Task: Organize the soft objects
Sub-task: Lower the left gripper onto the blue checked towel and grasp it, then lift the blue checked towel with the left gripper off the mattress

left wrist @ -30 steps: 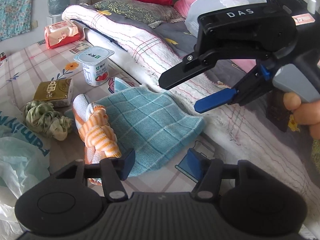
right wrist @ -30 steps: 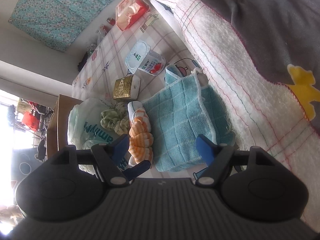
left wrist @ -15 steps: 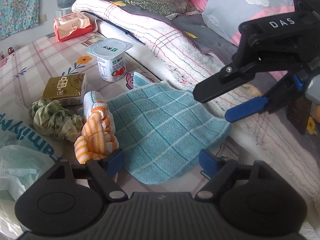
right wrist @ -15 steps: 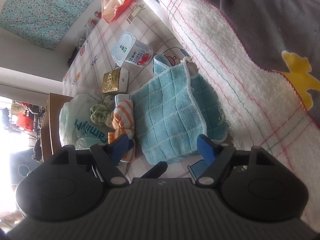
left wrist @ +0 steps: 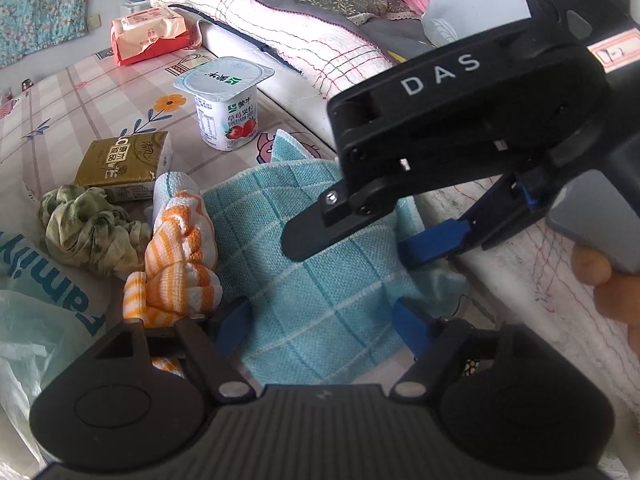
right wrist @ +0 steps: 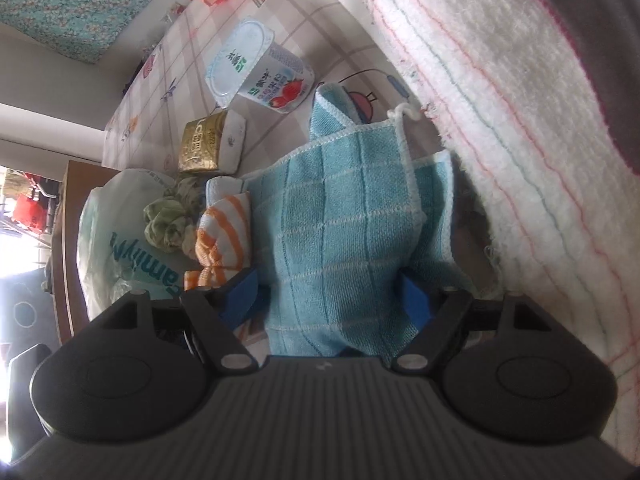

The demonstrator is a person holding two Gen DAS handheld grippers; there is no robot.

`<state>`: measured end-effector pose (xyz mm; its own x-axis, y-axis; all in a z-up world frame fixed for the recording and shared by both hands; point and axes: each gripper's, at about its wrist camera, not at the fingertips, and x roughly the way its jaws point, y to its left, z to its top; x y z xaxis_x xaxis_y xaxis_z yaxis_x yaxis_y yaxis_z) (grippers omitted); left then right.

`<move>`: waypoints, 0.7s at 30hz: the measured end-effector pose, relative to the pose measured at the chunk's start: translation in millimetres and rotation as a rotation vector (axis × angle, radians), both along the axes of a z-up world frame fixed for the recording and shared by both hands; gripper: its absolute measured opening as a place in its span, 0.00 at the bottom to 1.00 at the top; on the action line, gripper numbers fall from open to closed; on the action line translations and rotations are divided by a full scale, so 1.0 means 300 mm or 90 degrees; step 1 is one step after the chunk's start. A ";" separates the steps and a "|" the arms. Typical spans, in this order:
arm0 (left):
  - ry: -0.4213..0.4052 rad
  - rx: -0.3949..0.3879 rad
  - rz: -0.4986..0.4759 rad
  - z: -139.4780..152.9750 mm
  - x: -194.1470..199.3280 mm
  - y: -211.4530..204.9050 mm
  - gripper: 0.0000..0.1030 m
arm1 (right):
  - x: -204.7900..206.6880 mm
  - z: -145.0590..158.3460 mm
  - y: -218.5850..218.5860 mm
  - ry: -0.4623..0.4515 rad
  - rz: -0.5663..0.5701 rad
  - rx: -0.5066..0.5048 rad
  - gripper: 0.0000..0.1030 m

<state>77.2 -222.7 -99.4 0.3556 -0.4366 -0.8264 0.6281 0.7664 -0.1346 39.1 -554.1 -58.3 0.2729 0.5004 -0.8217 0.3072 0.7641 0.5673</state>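
While both tongs angle steeply down, left tongs [left wrist: 322,322] and right tongs [right wrist: 330,298] gape wide astride blue cloth [left wrist: 316,280], gripping nothing.

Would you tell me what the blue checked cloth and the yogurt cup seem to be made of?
Blue checked cloth: soft woven or knitted fabric, matte, with visible ribbed texture and stitched white edging. Yogurt cup: likely thin plastic, smooth and slightly glossy, with a printed label and a flat peel-off lid, perhaps foil.
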 end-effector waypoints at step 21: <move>-0.048 0.001 0.022 0.013 -0.020 0.035 0.20 | 0.024 0.063 -0.021 -0.037 -0.031 0.060 0.73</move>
